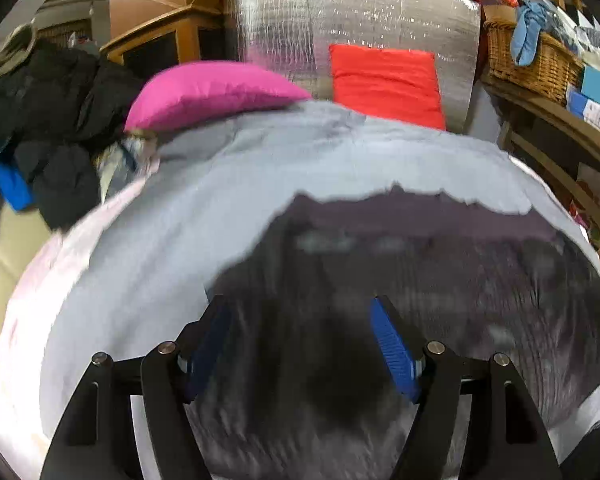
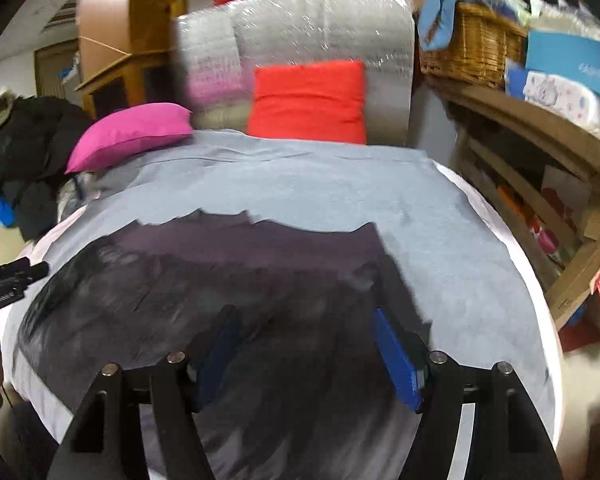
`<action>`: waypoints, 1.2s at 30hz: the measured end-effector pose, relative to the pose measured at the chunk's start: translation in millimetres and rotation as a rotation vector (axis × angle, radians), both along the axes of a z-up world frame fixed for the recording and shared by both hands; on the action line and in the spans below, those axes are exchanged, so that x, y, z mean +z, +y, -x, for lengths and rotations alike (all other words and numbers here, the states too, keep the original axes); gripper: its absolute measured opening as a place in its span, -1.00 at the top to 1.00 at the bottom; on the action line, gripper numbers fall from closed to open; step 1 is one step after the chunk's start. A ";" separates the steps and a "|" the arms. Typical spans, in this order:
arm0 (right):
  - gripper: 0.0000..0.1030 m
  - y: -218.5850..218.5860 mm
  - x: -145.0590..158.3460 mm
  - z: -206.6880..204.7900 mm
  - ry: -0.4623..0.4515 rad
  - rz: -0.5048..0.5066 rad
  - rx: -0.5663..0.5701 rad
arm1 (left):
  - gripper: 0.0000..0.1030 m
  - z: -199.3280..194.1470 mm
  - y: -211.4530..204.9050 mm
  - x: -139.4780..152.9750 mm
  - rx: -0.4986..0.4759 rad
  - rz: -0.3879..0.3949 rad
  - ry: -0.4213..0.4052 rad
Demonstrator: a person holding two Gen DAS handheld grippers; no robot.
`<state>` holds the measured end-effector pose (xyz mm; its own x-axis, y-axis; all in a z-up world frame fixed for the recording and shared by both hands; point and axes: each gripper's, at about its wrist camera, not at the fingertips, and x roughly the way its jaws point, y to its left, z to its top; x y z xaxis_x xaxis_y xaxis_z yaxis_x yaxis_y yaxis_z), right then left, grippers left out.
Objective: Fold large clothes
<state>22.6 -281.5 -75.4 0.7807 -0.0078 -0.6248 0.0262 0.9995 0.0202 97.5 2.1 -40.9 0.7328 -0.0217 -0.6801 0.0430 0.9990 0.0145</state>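
Note:
A large dark grey-black garment (image 1: 440, 280) lies spread on a bed covered by a light blue-grey sheet (image 1: 228, 184). In the right wrist view the same garment (image 2: 204, 280) fills the near half of the sheet (image 2: 440, 240). My left gripper (image 1: 300, 320) is open, its blue-padded fingers (image 1: 392, 348) wide apart just above the garment. My right gripper (image 2: 304, 332) is also open, fingers (image 2: 396, 356) spread over the garment near its right edge. Neither holds cloth. The images are motion-blurred.
A pink pillow (image 1: 208, 92) and a red pillow (image 1: 388, 84) lie at the head of the bed against a silver foil panel (image 1: 340, 20). Dark coats (image 1: 48, 120) pile up at left. Wooden shelves with a wicker basket (image 1: 532, 56) stand at right.

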 end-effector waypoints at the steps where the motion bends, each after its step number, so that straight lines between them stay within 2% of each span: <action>1: -0.41 4.7 -6.3 5.8 0.001 0.009 -0.004 | -0.42 1.1 -3.5 -8.7 -0.002 0.009 0.020; 3: -0.41 10.1 -23.5 5.1 0.032 0.038 -0.011 | -0.42 3.0 -7.6 -25.4 -0.003 0.008 0.074; 5: -0.41 8.6 -43.4 -0.3 0.078 0.075 -0.032 | -0.42 4.9 -7.8 -37.0 0.008 -0.003 0.081; 7: -0.42 -0.1 -57.7 -4.5 0.108 0.049 -0.041 | -0.42 6.0 -7.6 -40.5 0.010 0.002 0.085; 13: -0.49 -7.1 -64.8 -12.1 0.116 0.019 -0.061 | -0.43 3.4 -8.8 -43.9 0.009 -0.003 0.089; 30: -0.52 -11.3 -67.8 -10.7 0.117 -0.023 -0.073 | -0.45 3.7 -8.4 -51.1 -0.005 -0.005 0.078; 33: -0.52 -9.1 -59.0 -14.4 0.152 -0.011 -0.087 | -0.45 3.6 -9.5 -48.8 0.005 -0.012 0.088; 36: -0.52 0.3 -34.1 -1.1 0.088 -0.035 -0.079 | -0.44 8.3 -9.7 -37.6 0.019 -0.008 0.090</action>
